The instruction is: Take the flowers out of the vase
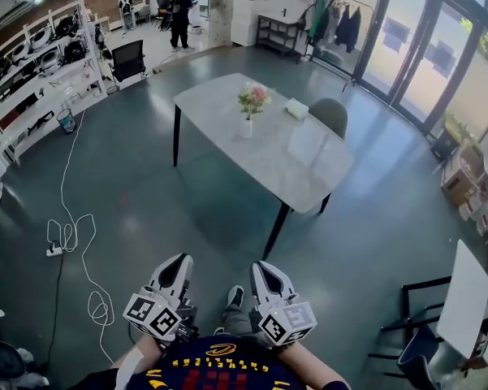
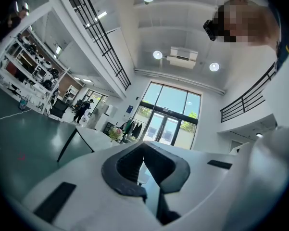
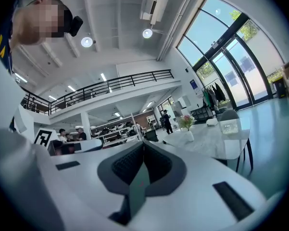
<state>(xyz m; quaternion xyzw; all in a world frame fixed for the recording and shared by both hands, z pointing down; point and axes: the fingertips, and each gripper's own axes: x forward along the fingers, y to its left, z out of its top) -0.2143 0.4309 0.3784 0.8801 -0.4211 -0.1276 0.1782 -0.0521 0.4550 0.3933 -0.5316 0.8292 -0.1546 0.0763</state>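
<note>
A small white vase with pink flowers stands near the middle of a grey table, well ahead of me. My left gripper and right gripper are held side by side close to my body, above the floor and far short of the table. Both are shut with nothing between the jaws. In the left gripper view the flowers show small past the left gripper. The right gripper view has the flowers and vase to the right of the right gripper.
A white box lies on the table beyond the vase, with a grey chair behind it. A white cable loops over the floor at left, below shelving. A second table stands at right. A person stands far back.
</note>
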